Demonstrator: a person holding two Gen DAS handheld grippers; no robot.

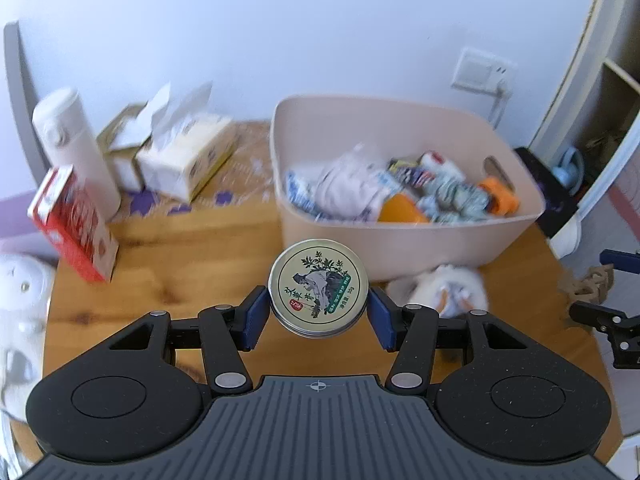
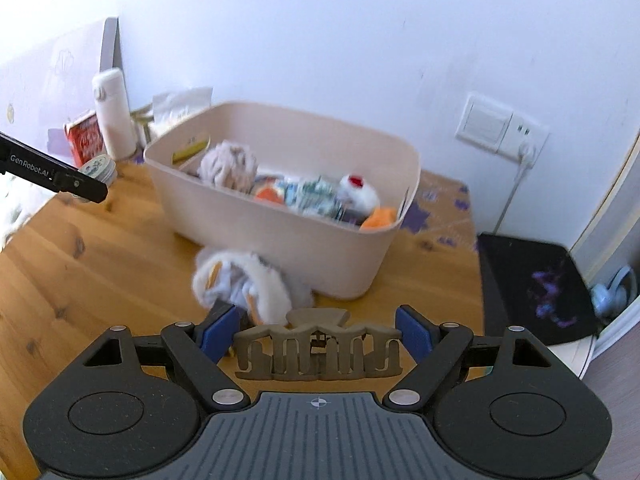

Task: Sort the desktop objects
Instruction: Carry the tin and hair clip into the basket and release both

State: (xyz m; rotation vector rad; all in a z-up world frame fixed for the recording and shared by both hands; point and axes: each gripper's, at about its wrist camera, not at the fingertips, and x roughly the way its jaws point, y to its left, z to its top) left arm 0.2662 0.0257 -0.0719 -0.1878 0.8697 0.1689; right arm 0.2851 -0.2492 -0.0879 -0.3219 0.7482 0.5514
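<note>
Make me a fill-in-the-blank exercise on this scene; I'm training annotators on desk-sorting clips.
1. The left hand-held gripper is shut on a round ____ with a printed lid.
2. The right hand-held gripper grips a beige hair ____.
3. The pink storage bin stands on a ____ table.
4. A fluffy white toy lies on the table, ____ the bin.

Missing words: tin; claw clip; wooden; outside

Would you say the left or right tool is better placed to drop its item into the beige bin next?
Left, probably: its tool holds the round metal tin close before the beige plastic bin.
</note>
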